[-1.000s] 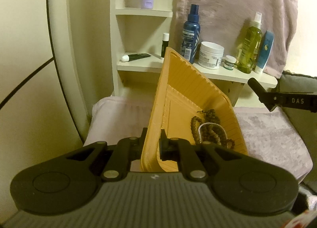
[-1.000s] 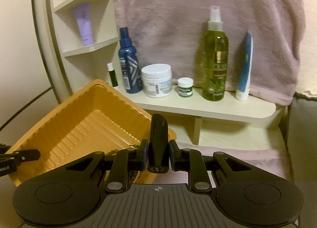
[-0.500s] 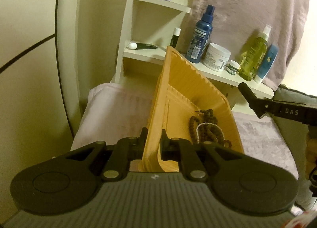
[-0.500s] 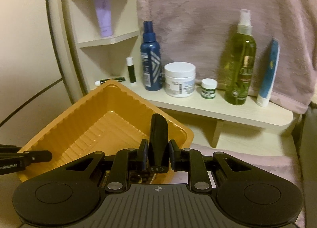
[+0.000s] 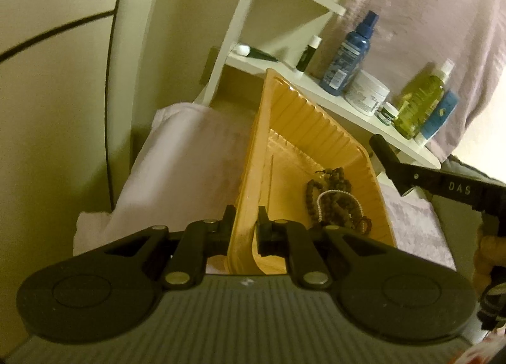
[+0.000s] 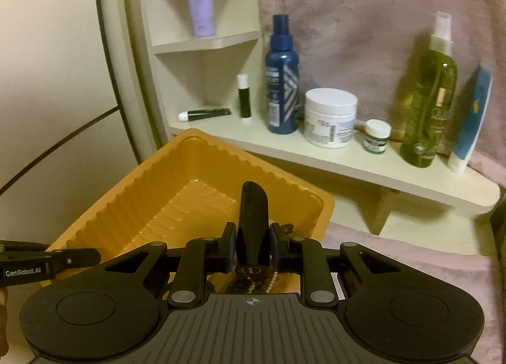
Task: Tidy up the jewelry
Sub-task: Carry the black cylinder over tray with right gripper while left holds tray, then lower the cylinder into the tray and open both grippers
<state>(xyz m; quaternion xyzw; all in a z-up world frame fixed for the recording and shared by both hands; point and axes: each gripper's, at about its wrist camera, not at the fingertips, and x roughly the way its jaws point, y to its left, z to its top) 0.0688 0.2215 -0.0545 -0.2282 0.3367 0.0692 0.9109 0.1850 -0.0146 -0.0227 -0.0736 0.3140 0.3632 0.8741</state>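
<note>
The left gripper pinches the rim of the tilted orange tray; brown beads and a pearl strand pile at the tray's four o'clock corner. The right gripper, fingers pressed together, hovers over that corner.

Beads lie in the tray, before the shelf of bottles

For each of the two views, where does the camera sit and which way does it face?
Left wrist: sits on the left tool, faces along the orange tray whose wall it grips, toward the shelf; the right tool shows at right.
Right wrist: sits on the right tool, shut and empty above the tray, facing the shelf; the left tool shows at left.
Both share tray, beads, blue bottle.
</note>
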